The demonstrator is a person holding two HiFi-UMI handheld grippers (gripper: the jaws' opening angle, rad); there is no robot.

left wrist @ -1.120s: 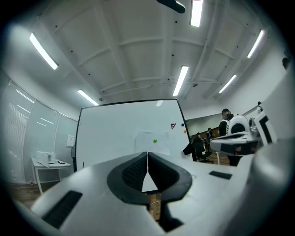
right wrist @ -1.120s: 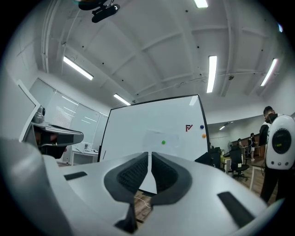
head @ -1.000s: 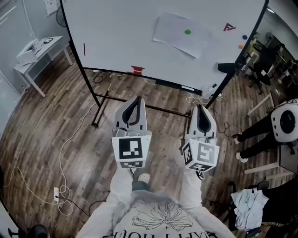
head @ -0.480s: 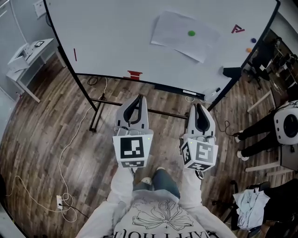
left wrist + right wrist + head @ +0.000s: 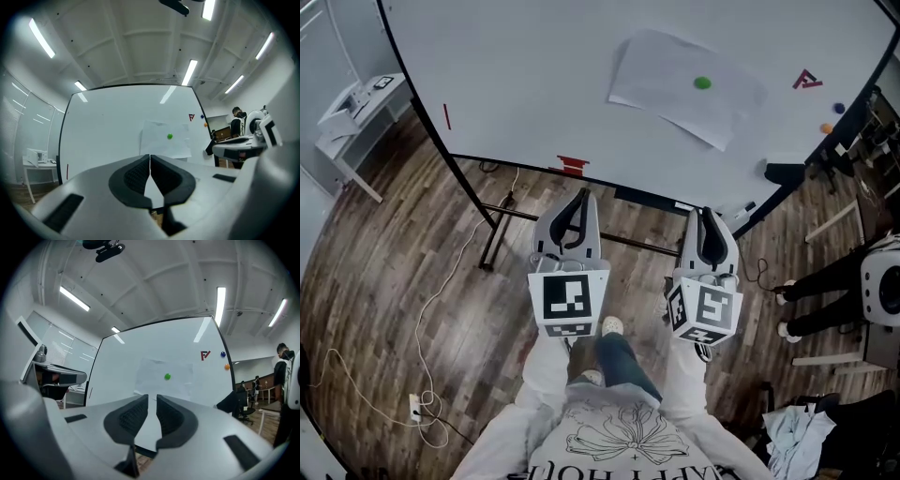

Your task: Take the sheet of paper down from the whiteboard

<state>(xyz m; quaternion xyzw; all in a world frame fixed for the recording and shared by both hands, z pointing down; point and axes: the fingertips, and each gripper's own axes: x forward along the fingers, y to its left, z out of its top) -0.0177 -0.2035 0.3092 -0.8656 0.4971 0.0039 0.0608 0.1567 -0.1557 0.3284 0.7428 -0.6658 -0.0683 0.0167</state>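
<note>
The sheet of paper (image 5: 675, 89) is stuck flat on the big whiteboard (image 5: 534, 84). It is tilted a bit, and 1 green magnet (image 5: 702, 82) sits on it near its middle. In the head view the paper is at about 1 o'clock from the 2 grippers and well apart from both. The left gripper (image 5: 580, 194) and the right gripper (image 5: 706, 212) are held side by side in front of the person, and both point at the board. The left gripper's fingers (image 5: 134, 176) are pressed together with nothing between them. The right gripper's fingers (image 5: 129, 420) have just been opening. There is now a thin gap between them, and nothing is in that gap. In both gripper views the paper shows at 12 o'clock, just over the finger tips, but it is far behind them on the board. At 3 o'clock from the paper there is a small red mark (image 5: 807, 81) on the board. Past it are a blue magnet (image 5: 838, 108) and an orange magnet (image 5: 826, 127). A black thing (image 5: 784, 172) sits at about 5 o'clock from the paper, near the board's bottom edge. A small red thing (image 5: 573, 165) sits on that bottom edge at 8 o'clock from the paper. The board stands on a wood floor (image 5: 394, 272). A white worktop (image 5: 356, 117) stands at 9 o'clock, off to the side of the board.
</note>
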